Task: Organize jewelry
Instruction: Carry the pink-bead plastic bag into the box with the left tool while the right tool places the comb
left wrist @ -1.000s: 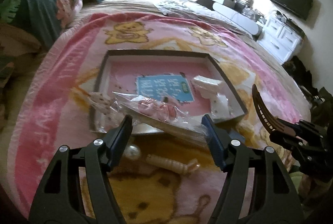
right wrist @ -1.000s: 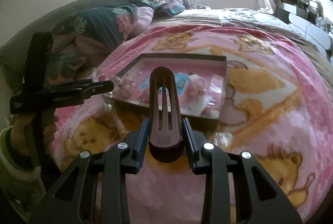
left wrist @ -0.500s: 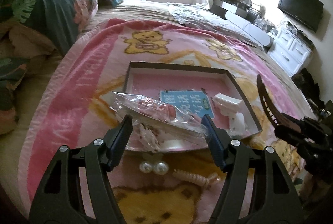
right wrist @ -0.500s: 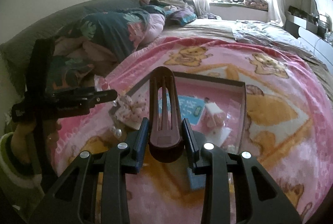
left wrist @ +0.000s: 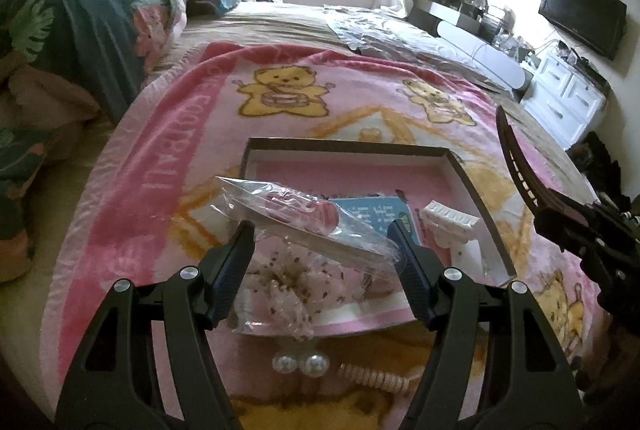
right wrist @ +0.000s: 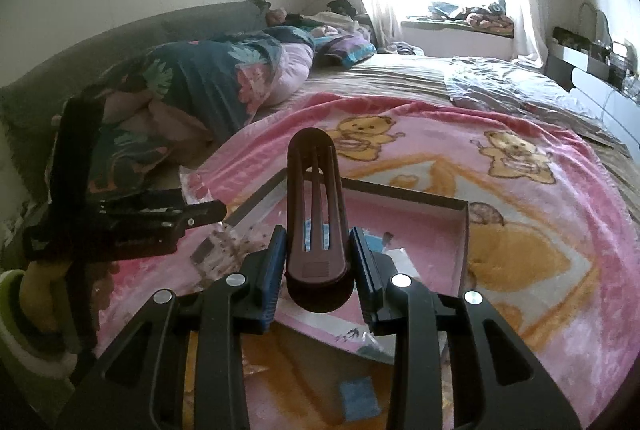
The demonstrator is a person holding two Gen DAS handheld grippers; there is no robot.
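We saw lots of bare pink bear blanket (left wrist: 280,78) beyond the shallow dark-rimmed box (left wrist: 344,146). Two white pearl balls (left wrist: 301,364) and a cream ridged hair clip (left wrist: 374,376) blocked the near side.

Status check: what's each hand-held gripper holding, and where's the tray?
Left hand-held gripper shut on clear packet. Right hand-held gripper shut on dark hair clip. Tray below, on blanket. Pearls outside tray.

Right gripper (right wrist: 316,262) clamped on a dark brown hair clip (right wrist: 316,226) (slotted, pointing up and away) above a shallow pink-lined tray (right wrist: 464,230) on a bear-print blanket (right wrist: 520,198). At left, the left gripper (right wrist: 200,214) grips a clear plastic packet (right wrist: 196,186).
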